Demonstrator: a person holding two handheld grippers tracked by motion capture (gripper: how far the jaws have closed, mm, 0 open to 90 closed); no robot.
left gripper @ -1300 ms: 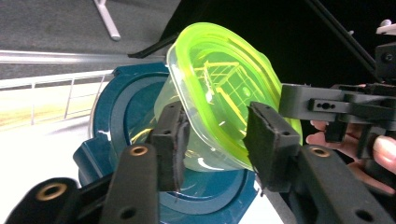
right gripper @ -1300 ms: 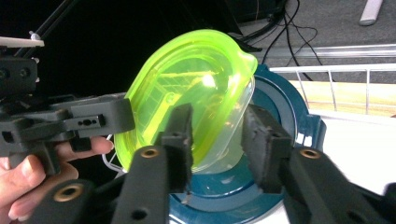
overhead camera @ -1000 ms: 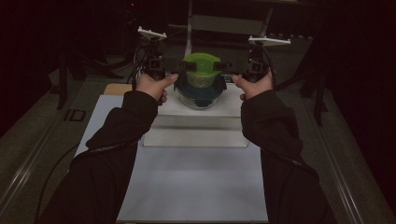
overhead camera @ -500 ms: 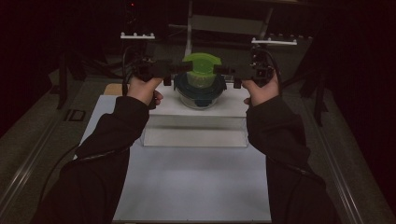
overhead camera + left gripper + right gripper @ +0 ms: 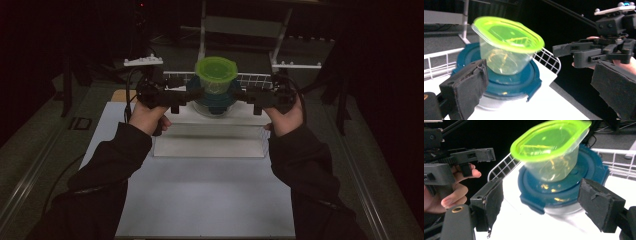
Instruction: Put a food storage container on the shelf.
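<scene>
- Left gripper (image 5: 192, 95) — its jaws have just been opening and now stand spread, with nothing between the pads. It points in from the left at the two stacked tubs. Closing from this angle, it could shove the stack sideways before the other side gets a hold.
- Clear tub with the green lid (image 5: 216, 75) stands on top of the blue-lidded container (image 5: 216, 101), at the far middle of the white raised block (image 5: 210, 137). In both gripper views it looks tilted, so I judge it loosely seated. A nudge on its thin wall could tip it off the blue lid.
- The blue-lidded container has side tabs (image 5: 532, 205) that stick out. A pad catching one could pop the lid or drag the whole stack toward the block's edge.
- A white wire rack (image 5: 252, 80) stands just behind the stack. If pushed away from the person, the tubs would hit it and the top one might topple.
- Right gripper (image 5: 239, 95) — jaws likewise just opened and wide apart, holding nothing. If the two sides squeeze unevenly, the soft clear tub may buckle or slip out upward.
</scene>
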